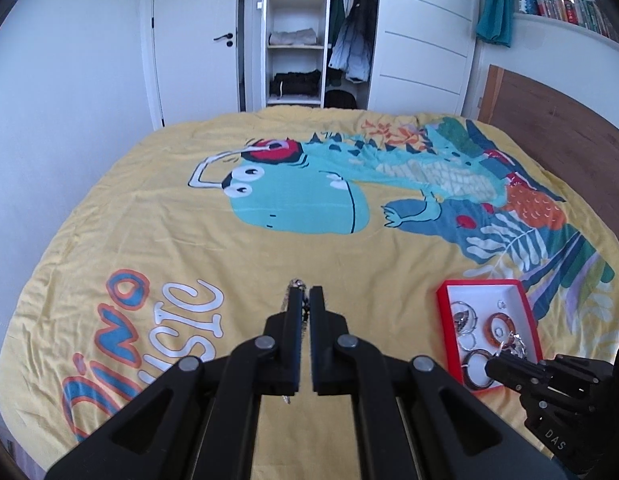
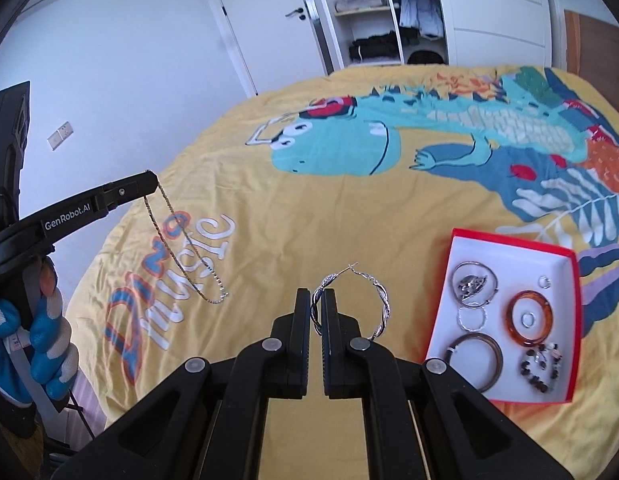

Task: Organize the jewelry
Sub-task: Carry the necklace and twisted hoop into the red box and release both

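Note:
My left gripper (image 1: pixel 306 294) is shut on a thin silver chain (image 1: pixel 294 285); in the right wrist view the left gripper (image 2: pixel 149 184) holds the chain (image 2: pixel 185 248) hanging above the yellow bedspread. My right gripper (image 2: pixel 318 298) is shut on a twisted silver hoop earring (image 2: pixel 369 300), held above the bed left of the red jewelry box (image 2: pixel 573 320). The box holds rings, an orange bangle (image 2: pixel 511 312), a dark bangle (image 2: pixel 497 364) and a bead bracelet (image 2: pixel 543 372). In the left wrist view the right gripper (image 1: pixel 495 366) is over the box (image 1: pixel 441 308).
The yellow bedspread (image 1: pixel 189 220) with a dinosaur print covers the bed. An open wardrobe (image 1: pixel 297 32) and a white door (image 1: pixel 197 40) stand beyond the far edge. A wooden headboard (image 1: pixel 557 120) is on the right.

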A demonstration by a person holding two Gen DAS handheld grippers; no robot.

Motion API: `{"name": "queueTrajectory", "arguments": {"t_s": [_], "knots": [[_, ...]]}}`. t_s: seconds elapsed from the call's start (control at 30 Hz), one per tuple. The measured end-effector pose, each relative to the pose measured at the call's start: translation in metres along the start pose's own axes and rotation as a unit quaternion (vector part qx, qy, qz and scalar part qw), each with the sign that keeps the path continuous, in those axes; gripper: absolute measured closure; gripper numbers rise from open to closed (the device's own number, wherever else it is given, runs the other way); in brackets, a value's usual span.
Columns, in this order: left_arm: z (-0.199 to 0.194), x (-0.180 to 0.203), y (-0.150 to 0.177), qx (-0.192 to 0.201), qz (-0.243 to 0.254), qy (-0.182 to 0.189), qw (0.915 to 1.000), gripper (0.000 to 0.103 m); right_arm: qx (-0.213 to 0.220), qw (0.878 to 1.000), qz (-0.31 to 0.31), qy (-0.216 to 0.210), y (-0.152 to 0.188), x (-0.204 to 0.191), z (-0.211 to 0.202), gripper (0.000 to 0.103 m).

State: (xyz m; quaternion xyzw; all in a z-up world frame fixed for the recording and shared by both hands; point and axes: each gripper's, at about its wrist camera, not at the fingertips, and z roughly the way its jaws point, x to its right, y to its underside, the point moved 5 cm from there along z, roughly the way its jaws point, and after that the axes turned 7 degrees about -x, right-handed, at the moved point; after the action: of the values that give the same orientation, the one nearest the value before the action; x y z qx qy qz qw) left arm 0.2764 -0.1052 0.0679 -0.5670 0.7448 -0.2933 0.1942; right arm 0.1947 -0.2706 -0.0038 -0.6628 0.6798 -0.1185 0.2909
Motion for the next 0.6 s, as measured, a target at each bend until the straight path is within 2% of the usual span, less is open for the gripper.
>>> {"name": "queueTrajectory", "arguments": {"t_s": [0.3, 0.6], "knots": [[-0.057, 0.017, 0.005, 0.033, 0.013, 0.008, 0.9993, 0.1, 0.032, 0.999, -0.009, 0.016, 0.015, -0.01, -0.054, 0.098], [-0.077, 0.061, 0.008, 0.038, 0.043, 0.027, 0.998, 0.1, 0.053, 0.998, 0.009, 0.043, 0.03, 0.021, -0.094, 0.098]]}}
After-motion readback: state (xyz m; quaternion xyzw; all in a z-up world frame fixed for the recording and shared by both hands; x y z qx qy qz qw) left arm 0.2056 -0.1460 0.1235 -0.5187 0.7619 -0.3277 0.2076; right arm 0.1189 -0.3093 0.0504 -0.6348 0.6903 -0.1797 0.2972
